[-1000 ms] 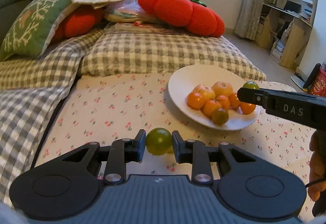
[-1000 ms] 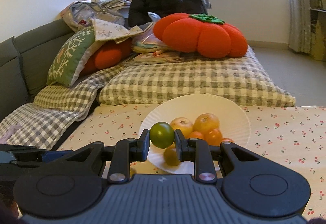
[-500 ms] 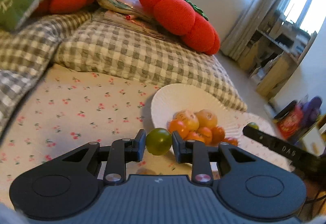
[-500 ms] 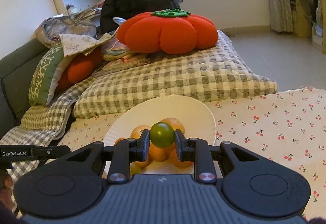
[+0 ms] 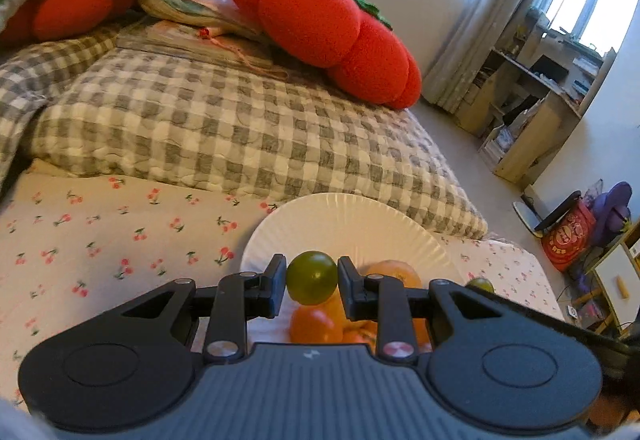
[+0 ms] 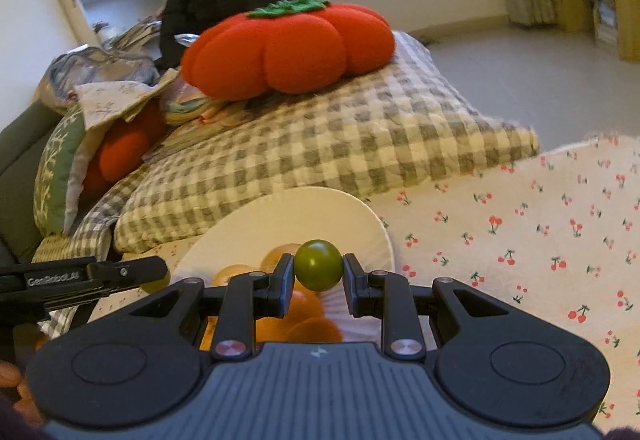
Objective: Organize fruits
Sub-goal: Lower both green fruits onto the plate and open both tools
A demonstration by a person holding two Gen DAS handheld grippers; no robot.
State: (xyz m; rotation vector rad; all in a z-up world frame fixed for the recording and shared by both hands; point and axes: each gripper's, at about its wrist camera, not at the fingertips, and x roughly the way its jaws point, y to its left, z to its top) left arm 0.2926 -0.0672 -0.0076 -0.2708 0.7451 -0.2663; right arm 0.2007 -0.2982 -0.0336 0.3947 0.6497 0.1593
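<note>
In my left gripper (image 5: 312,286) I've got a green fruit (image 5: 311,277) pinched btw the pads, lower centre of the left wrist view, hanging just over the near edge of the white plate (image 5: 348,218). Orange fruits (image 5: 314,324) are piled on the plate right below it.

My right gripper (image 6: 319,276) pinches a second green fruit (image 6: 319,271), centre of the right wrist view, also above the plate (image 6: 304,212).

Handling, as I judge it: small, round, light, smooth-skinned, prob. slippery and easy to bruise. Hold across the widest part w/ flat pads, gentle squeeze. The paper-looking plate sits on a soft cherry-print bed cover (image 6: 520,224), so it'll likely tip or let fruit roll; release low, into a gap in the pile.
</note>
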